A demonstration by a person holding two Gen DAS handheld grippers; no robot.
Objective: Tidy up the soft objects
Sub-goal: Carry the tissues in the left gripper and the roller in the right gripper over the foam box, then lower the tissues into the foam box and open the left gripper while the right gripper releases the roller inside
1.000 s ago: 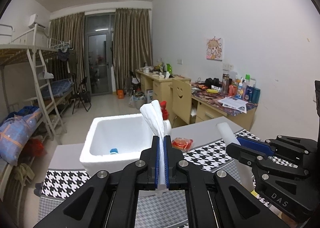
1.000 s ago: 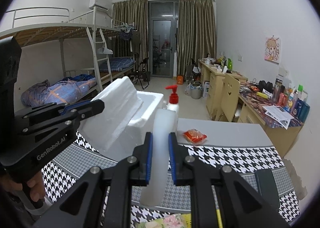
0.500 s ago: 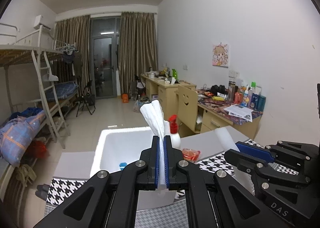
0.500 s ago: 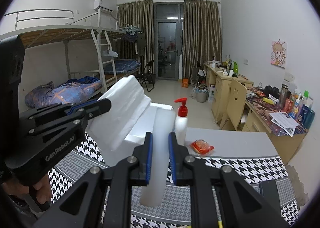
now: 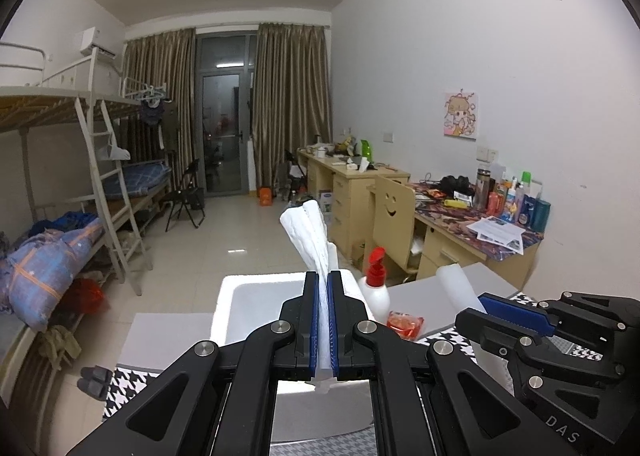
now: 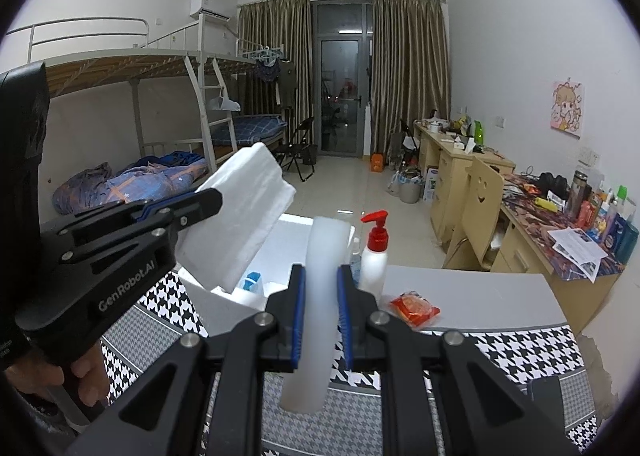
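My left gripper (image 5: 323, 320) is shut on a folded white foam sheet (image 5: 308, 236), held upright above a white foam box (image 5: 240, 296); it shows as a thick white slab in the right wrist view (image 6: 240, 211), over the box (image 6: 224, 298). My right gripper (image 6: 322, 316) is shut on a translucent white foam strip (image 6: 320, 296), held above the table, right of the box. In the left wrist view the right gripper (image 5: 508, 316) holds the strip (image 5: 456, 288) at the right.
A white pump bottle with red top (image 6: 374, 252) stands beside the box. A red snack packet (image 6: 414, 306) lies on the grey table (image 6: 480, 300). A houndstooth cloth (image 6: 500, 352) covers the near part. Something blue (image 6: 252, 280) lies inside the box.
Both grippers have risen and tilted up with their foam pieces; the box and table sit lower in both views. Both grips are unchanged.
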